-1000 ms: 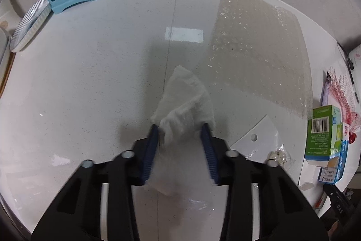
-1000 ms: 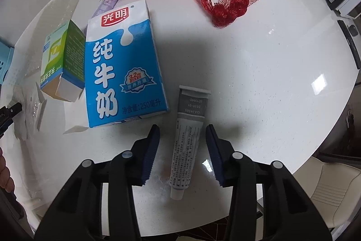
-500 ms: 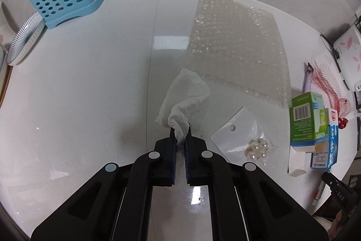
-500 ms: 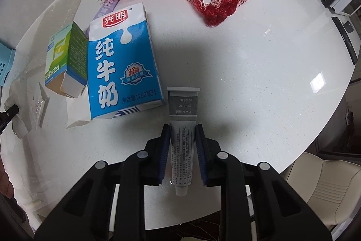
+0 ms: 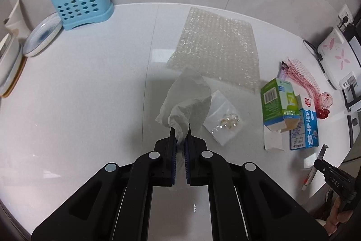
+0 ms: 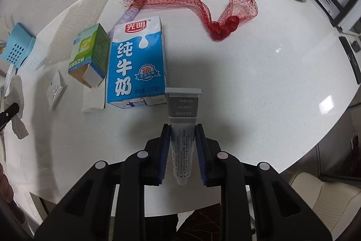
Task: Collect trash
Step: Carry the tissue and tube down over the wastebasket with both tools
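Left tool (image 5: 180,136): jaws pinched tight on a crumpled tissue (image 5: 185,103), which hangs off the worktop (image 5: 79,94) above the middle.

Right tool (image 6: 182,139): jaws closed on a grey tube (image 6: 183,125) near the worktop's near edge, long axis running along the fingers, crimped end forward.

Remaining trash: milk carton (image 6: 137,60), green box (image 6: 89,53), red net (image 6: 203,8), bubble wrap (image 5: 218,46); all nearer the right tool.

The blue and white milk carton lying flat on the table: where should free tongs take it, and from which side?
Judging by its pose, come from above and close across the narrow width of the blue and white milk carton, near its red-logo end. It lies flat, label up, with long parallel sides. The green and white box crowds one side, so entry looks tight there.
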{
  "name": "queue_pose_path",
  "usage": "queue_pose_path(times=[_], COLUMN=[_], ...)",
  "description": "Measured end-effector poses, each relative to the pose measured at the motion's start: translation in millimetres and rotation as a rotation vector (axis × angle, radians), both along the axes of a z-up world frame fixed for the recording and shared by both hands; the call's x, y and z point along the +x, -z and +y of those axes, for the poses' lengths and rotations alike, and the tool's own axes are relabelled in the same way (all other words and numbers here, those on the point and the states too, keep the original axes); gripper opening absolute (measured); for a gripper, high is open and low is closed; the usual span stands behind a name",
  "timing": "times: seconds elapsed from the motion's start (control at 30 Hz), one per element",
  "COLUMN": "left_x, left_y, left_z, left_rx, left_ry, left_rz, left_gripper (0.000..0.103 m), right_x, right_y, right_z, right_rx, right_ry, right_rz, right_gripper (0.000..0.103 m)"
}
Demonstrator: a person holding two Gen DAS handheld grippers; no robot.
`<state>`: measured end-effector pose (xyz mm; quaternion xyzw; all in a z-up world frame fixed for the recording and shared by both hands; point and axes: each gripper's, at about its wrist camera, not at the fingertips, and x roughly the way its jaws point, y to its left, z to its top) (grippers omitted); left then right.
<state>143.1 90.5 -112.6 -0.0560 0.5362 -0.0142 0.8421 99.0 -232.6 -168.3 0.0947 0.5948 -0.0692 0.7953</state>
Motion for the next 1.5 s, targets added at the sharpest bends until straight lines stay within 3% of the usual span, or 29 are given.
queue_pose_path(times=[0.6, 0.83, 1.07, 1.27, 1.5], left_x=[-136, -188, -231, -261, -286], left_y=[-15, -14, -7, 22, 102], left_z=[-67, -91, -105, -107, -104], left_rx=[0.015, -0.013, -0.026, -0.053, -0.063], left_ry=[-0.174, -0.16, -0.072, -0.015, 0.022], left_rz=[-0.057, -0.087, -0.132, -0.093, 0.012], left_gripper=[0.005, 0.005, 0.005, 0.005, 0.005], right_x=[-43, -82, -134, -176, -209], right_y=[-30, -43, -54, -28, 49], right_z=[-41, -47, -42, -32, -13], right_rx=[0.088, 0.134, 0.171, 0.181, 0.161], right_ry=[-0.251, -0.337, -0.44, -0.477, -0.47], right_rz=[-0.143, -0.191, -0.258, -0.21, -0.107], right_gripper=[0.022, 0.022, 0.022, 0.022, 0.022])
